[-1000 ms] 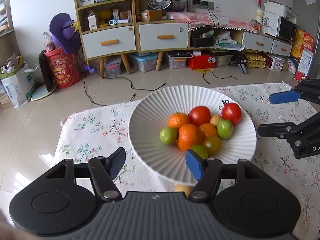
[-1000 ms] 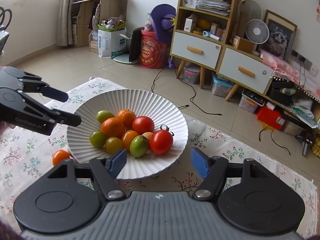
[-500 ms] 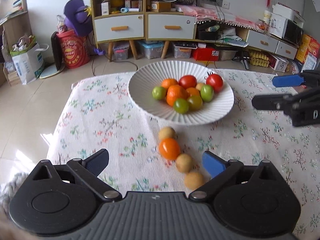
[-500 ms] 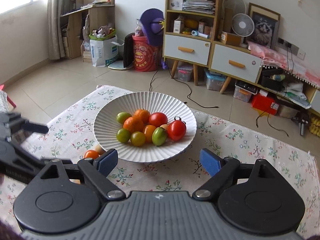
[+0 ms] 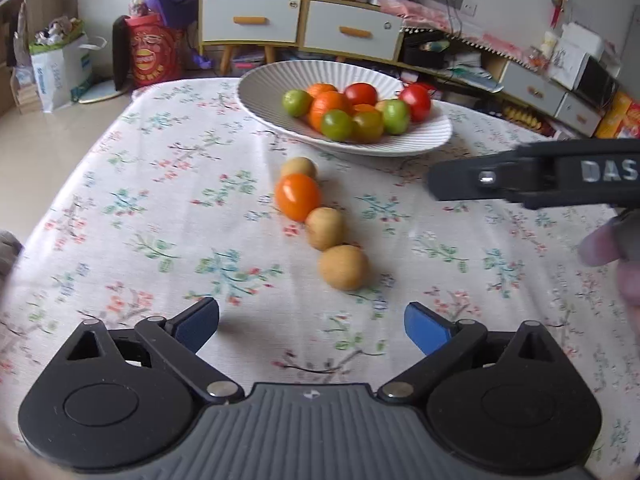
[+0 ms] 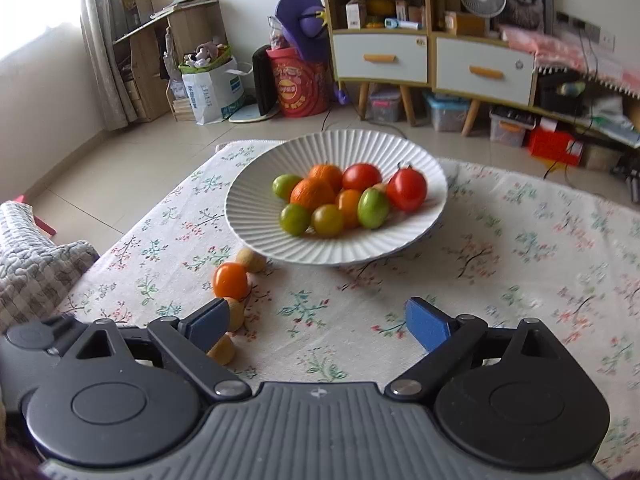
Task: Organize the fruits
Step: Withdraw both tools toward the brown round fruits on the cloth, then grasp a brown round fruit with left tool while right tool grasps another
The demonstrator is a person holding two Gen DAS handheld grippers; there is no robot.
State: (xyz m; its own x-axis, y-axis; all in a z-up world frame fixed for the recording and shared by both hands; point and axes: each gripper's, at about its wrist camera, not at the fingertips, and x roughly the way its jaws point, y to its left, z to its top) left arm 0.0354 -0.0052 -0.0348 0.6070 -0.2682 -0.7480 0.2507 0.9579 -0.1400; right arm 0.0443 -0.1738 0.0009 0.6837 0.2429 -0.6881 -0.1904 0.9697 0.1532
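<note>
A white ribbed bowl (image 5: 424, 132) (image 6: 256, 216) holds several red, orange and green fruits. On the floral tablecloth in front of it lie an orange tomato (image 5: 298, 196) (image 6: 230, 280) and three tan round fruits, the nearest (image 5: 344, 267) just ahead of my left gripper. My left gripper (image 5: 312, 322) is open and empty, low over the cloth. My right gripper (image 6: 318, 320) is open and empty, and it also shows in the left wrist view (image 5: 532, 178). Its left finger partly hides two tan fruits (image 6: 224, 350).
The table's far edge lies just behind the bowl. A grey patterned cloth (image 6: 32, 256) lies at the table's left side. Cabinets (image 6: 432, 60), a red bucket (image 6: 298, 88) and boxes stand on the floor beyond.
Both grippers have pulled back from the bowl and dropped lower toward the cloth. The loose fruits now lie close ahead of the left gripper. Both stay open.
</note>
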